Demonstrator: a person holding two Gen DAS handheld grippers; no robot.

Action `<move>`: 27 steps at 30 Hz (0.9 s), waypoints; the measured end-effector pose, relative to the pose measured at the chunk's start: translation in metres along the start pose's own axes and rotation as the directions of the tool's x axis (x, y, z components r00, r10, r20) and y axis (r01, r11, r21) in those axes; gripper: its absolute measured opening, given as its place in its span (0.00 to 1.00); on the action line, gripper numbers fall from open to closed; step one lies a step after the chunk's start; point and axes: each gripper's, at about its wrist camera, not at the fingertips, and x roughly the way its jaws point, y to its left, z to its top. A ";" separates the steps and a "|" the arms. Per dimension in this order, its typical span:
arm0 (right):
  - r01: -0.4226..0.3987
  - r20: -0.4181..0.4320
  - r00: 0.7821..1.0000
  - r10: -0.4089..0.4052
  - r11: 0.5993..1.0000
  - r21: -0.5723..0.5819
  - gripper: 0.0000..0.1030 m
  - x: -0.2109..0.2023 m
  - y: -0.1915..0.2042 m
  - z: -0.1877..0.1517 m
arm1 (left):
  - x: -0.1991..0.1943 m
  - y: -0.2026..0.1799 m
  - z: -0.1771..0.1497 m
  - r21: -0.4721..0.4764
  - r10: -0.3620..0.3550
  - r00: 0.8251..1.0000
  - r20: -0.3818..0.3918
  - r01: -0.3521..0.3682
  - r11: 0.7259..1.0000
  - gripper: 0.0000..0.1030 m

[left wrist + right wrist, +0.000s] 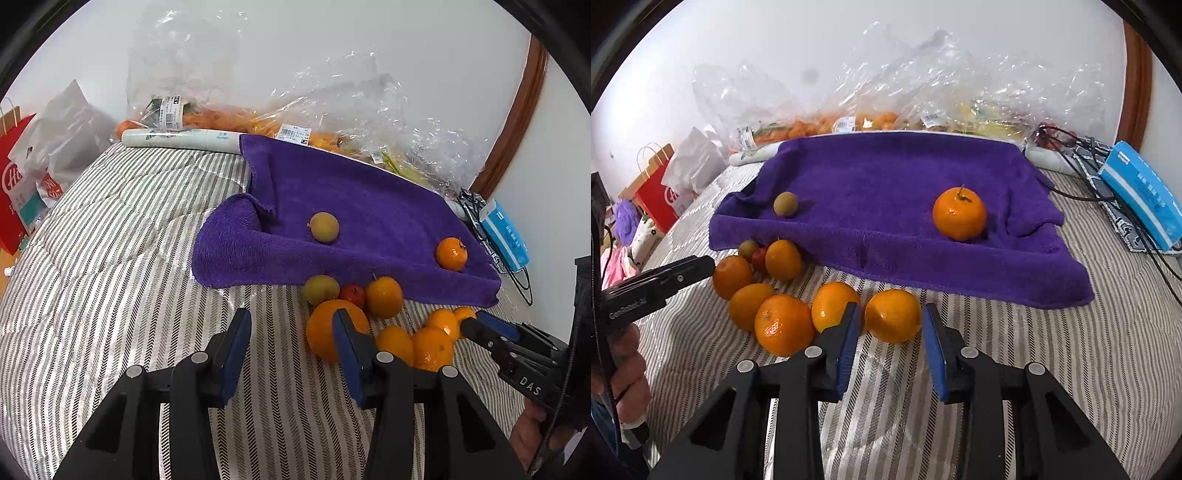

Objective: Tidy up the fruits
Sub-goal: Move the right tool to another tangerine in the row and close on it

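A purple towel [354,206] [894,192] lies on the striped bed. On it sit a small yellow-green fruit [324,227] [785,204] and an orange [451,253] [959,214]. In front of the towel lies a pile of several oranges [432,347] [783,325], with a yellow-green fruit [321,289] and a small red fruit [352,294] among them. My left gripper [291,332] is open and empty, just left of the pile. My right gripper [890,325] is open, its jaws on either side of one orange [893,315] without touching it.
Clear plastic bags of fruit [258,118] [886,118] line the wall behind the towel. A blue tissue box [506,236] [1145,195] and black cables [1082,155] lie at the right. A red paper bag [14,192] stands at the left.
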 end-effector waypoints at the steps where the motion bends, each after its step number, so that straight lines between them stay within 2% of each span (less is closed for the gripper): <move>1: 0.003 0.001 1.000 -0.003 1.000 -0.004 0.33 0.002 0.001 0.001 | 0.000 0.000 0.000 -0.003 -0.002 1.000 0.000 0.002 1.000 0.42; 9: 0.031 0.030 0.999 -0.030 0.999 -0.038 0.32 0.007 0.006 0.002 | 0.001 0.001 0.000 -0.004 -0.001 1.000 0.001 0.001 1.000 0.43; 19: 0.022 0.026 0.999 -0.021 0.998 -0.055 0.35 0.009 0.005 0.001 | 0.001 0.001 0.000 -0.006 -0.002 1.000 0.001 0.002 1.000 0.43; 27: 0.015 0.039 0.999 -0.014 0.999 -0.041 0.34 0.006 0.001 -0.001 | 0.001 0.001 0.000 -0.007 -0.003 1.000 0.001 0.003 1.000 0.43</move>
